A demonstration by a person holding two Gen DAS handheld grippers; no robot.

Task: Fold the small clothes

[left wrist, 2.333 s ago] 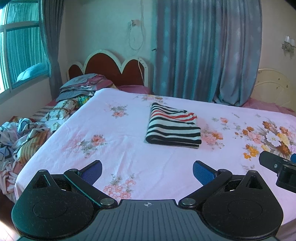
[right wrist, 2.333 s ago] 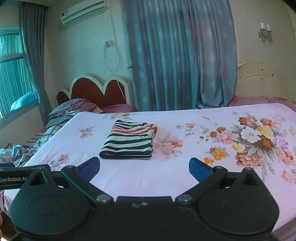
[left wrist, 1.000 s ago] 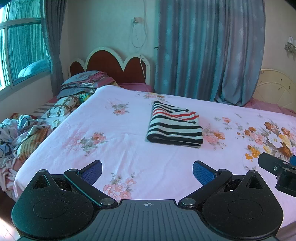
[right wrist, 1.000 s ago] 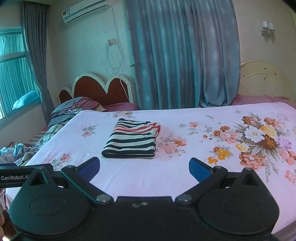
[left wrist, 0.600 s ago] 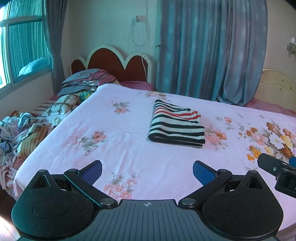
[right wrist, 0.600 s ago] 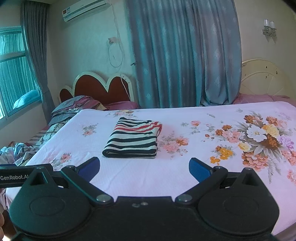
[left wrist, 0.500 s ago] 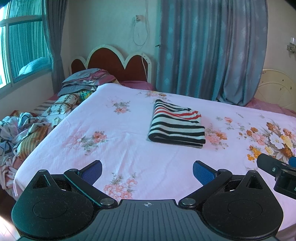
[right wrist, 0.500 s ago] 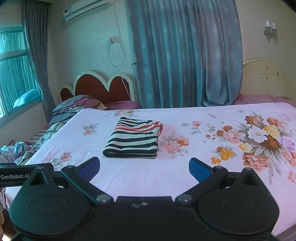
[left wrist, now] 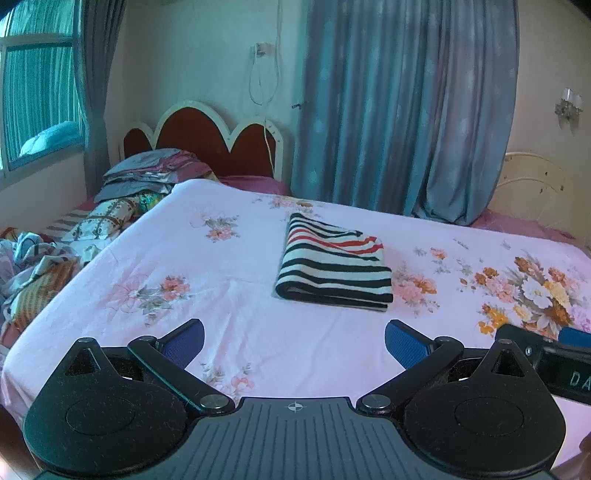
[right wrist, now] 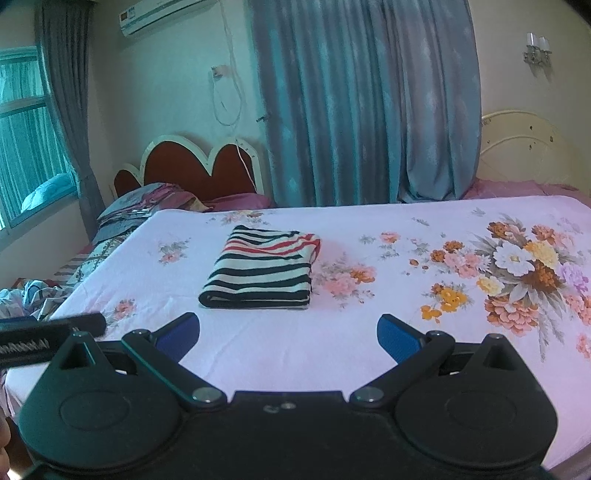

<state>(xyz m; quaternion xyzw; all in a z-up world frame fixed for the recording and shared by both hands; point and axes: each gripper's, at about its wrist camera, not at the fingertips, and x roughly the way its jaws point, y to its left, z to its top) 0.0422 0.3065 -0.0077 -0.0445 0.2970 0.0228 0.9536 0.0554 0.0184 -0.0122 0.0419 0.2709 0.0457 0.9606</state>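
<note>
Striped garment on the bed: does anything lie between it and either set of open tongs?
Nothing visible does. The striped garment lies folded on the floral sheet, and only bare sheet separates it from the left tongs and right tongs, both open.

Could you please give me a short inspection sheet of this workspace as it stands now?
Surface: bed with a pink floral sheet, mostly bare.
Job's things: striped garment lies folded mid-bed, touched by neither claw.
Clutter: crumpled clothes off the bed's left edge; stacked bedding by the headboard.
Grippers: left claw and right claw both open, empty, short of the garment.
Cables: a cord hangs on the wall above the headboard.
Surroundings: curtains, window, air conditioner.
</note>
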